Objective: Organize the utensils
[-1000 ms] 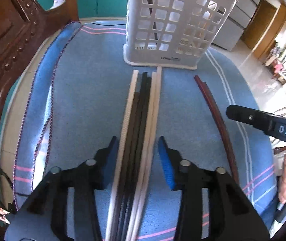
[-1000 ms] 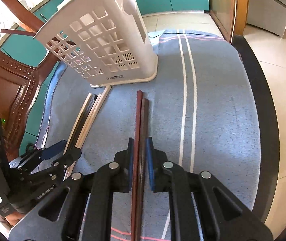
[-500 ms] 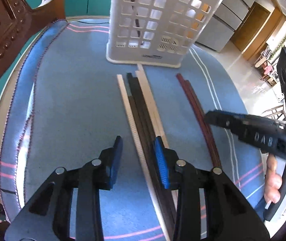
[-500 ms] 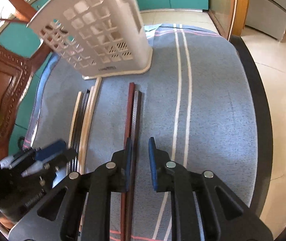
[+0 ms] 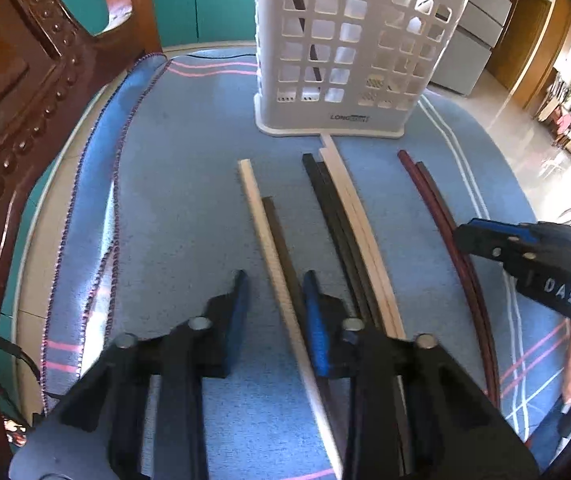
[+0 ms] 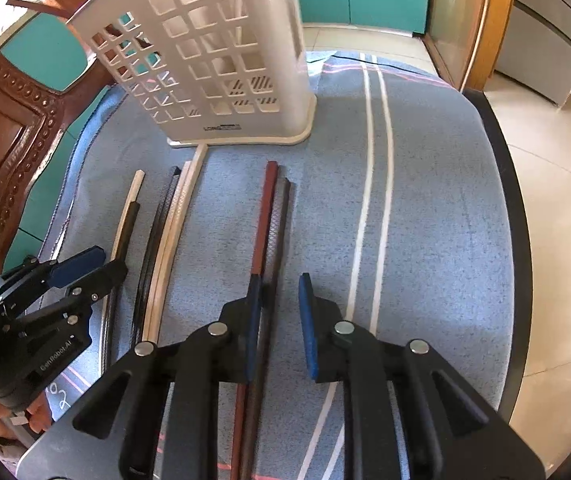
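Since a second ago, one cream chopstick (image 5: 263, 232) and one dark chopstick (image 5: 281, 240) have slid left, apart from the black-and-cream bundle (image 5: 349, 224); both lie between the left gripper's (image 5: 275, 304) wide-open jaws, ungripped. The right gripper (image 6: 279, 312) has opened too, its reddish-brown chopstick pair (image 6: 265, 232) beside the left finger. A white perforated plastic utensil basket (image 5: 349, 48) stands ahead on the blue striped cloth (image 5: 189, 184), touching one cream tip.

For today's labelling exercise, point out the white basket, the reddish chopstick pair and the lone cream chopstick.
white basket (image 5: 349, 52), left wrist view, on its lattice front wall.
reddish chopstick pair (image 6: 266, 216), right wrist view, mid-length of the red stick.
lone cream chopstick (image 5: 259, 224), left wrist view, its upper shaft.
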`<state>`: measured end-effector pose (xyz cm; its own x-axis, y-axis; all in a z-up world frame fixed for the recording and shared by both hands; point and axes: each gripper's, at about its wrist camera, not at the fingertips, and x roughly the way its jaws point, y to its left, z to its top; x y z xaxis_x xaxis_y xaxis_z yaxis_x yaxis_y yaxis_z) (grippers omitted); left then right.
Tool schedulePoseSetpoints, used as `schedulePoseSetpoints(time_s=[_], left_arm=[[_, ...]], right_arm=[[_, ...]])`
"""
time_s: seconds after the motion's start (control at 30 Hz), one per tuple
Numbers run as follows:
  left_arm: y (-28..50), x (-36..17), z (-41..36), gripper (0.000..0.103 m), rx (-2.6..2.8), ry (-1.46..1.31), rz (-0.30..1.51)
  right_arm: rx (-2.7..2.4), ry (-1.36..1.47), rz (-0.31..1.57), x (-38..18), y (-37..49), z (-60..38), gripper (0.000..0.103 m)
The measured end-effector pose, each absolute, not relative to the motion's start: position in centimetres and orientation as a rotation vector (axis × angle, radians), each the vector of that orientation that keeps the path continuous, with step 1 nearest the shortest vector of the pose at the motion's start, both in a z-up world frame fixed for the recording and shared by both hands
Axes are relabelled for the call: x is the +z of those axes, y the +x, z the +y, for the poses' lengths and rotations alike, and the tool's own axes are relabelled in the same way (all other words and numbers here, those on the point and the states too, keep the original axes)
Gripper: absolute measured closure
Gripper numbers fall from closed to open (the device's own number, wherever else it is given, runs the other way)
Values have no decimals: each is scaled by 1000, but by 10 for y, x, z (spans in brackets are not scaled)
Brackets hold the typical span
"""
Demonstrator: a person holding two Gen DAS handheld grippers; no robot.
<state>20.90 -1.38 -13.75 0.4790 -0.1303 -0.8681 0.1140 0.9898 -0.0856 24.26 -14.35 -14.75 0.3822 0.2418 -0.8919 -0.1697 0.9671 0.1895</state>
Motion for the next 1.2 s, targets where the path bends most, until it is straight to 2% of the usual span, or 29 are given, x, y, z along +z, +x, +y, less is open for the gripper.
schedulePoseSetpoints(time_s=[0.1, 0.13, 0.27, 0.53, 0.77, 0.93, 1.07, 1.2], left_arm=[[208, -134, -10, 87, -167, -7, 1058], [212, -135, -11, 87, -170, -9, 1057], [213, -133, -17, 90, -213, -59, 1040], [213, -110, -3, 90, -215, -115, 972], [221, -119, 4, 90, -157, -103, 1008], [220, -130, 9, 88, -117, -70, 1031], [223, -132, 9, 74, -85, -40, 1019], [227, -138, 8, 72, -61, -10, 1023]], right_arm=[[298, 57, 1152, -151, 240, -135, 84], [292, 28, 1143, -151, 239, -132, 89], [310, 50, 1139, -150, 239, -132, 91], [312, 119, 1081, -130, 236, -149, 90], [264, 85, 1108, -136, 238, -151, 90], [260, 55, 1119, -140, 234, -148, 90], [243, 38, 1133, -147, 238, -146, 90], [233, 10, 1129, -150, 239, -141, 90]])
